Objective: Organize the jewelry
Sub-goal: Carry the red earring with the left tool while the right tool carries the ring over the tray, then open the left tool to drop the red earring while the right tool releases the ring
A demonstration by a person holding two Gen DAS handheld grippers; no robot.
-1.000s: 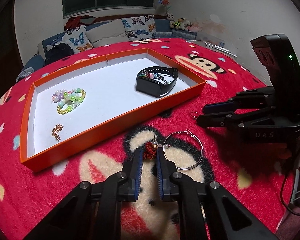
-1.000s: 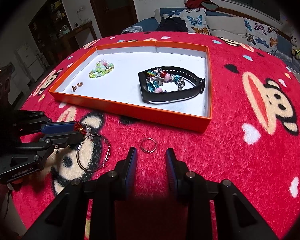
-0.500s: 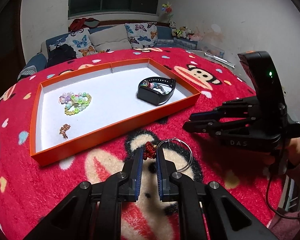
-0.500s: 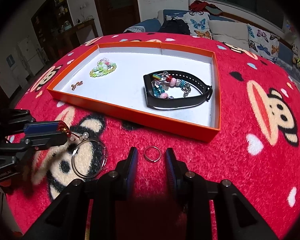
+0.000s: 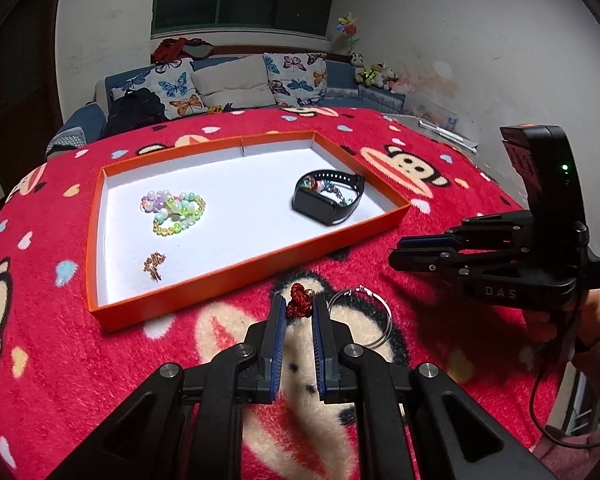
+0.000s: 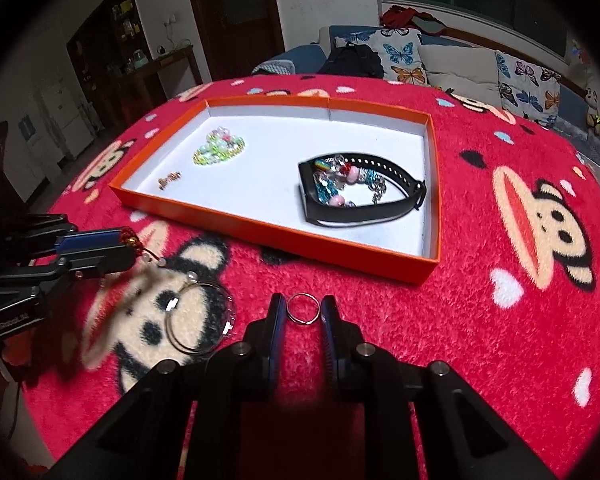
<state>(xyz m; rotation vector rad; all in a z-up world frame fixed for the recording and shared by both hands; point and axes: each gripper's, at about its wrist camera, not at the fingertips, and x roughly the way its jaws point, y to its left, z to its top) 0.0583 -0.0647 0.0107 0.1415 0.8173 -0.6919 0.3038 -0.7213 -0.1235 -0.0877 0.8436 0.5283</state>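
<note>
My left gripper (image 5: pixel 298 307) is shut on the red knotted charm (image 5: pixel 299 305) of a hoop earring and holds it above the blanket; its silver hoop (image 5: pixel 360 317) hangs to the right. The charm and hoop (image 6: pixel 198 317) also show in the right wrist view at my left gripper (image 6: pixel 126 245). My right gripper (image 6: pixel 302 310) is open, with a small silver ring (image 6: pixel 302 309) lying on the blanket between its fingertips. The orange tray (image 5: pixel 236 276) holds a pastel bead bracelet (image 5: pixel 175 213), a small copper piece (image 5: pixel 154 266) and a black watch band (image 5: pixel 329 202) with a charm bracelet inside.
The table is covered by a red monkey-print blanket (image 6: pixel 520 240). A sofa with butterfly cushions (image 5: pixel 236 84) stands behind it. My right gripper's body (image 5: pixel 500 256) sits right of the earring in the left wrist view. A cabinet (image 6: pixel 140 64) stands at far left.
My left gripper has lifted the earring off the blanket, so the hoop now dangles. My right gripper has moved forward until the small ring lies between its fingertips.
</note>
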